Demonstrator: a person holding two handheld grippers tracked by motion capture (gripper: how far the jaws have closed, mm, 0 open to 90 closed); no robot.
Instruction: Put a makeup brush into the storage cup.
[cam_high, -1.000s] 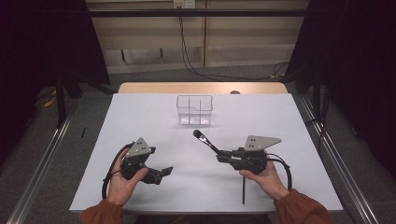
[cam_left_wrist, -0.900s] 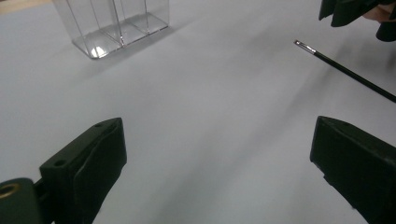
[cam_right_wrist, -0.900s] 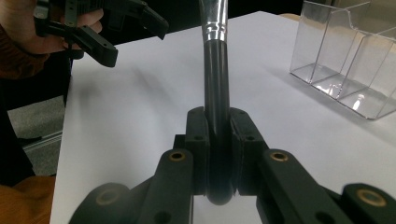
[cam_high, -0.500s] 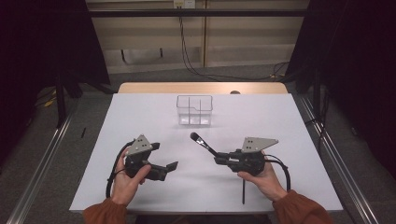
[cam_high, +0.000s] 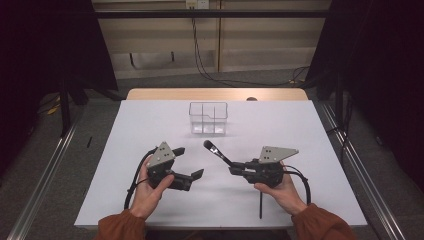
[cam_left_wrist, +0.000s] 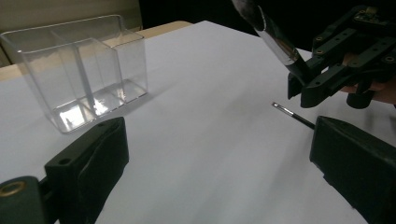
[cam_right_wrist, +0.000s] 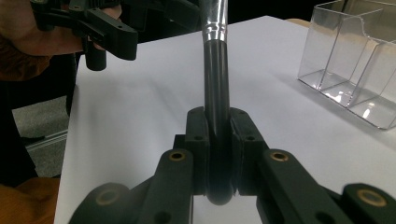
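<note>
Holding a black-handled makeup brush with a silver metal ferrule and dark bristle head (cam_high: 216, 151), the right tool (cam_high: 235, 170) has its jaws clamped on the butt end of the handle, brush tip angled up and toward the clear plastic divided organizer box (cam_high: 208, 118). Brush is off the worktop, between the two tools, short of the box. Compared with a second ago the right tool and brush have drifted slightly left and toward the centre; the box has not moved. Reads as the carry phase toward the box, insertion not yet begun.

Left tool (cam_high: 189, 175) jaws stand apart, empty, hovering low over the white worktop (cam_high: 300, 130), pointed toward the right one. A thin black stick-like item with a small metal tip (cam_high: 260, 204) lies flat on the worktop by the right hand (cam_high: 280, 190), probably a second, slimmer brush; too small to be sure.

Materials: handle glossy, round, smooth plastic; ferrule shiny, reflective; bristles soft and dark. Box rigid, transparent, thin-walled, several open-top compartments, all look empty. Worktop matte white, smooth. Tools matte black plastic, each with a grey three-cornered plate on top.
</note>
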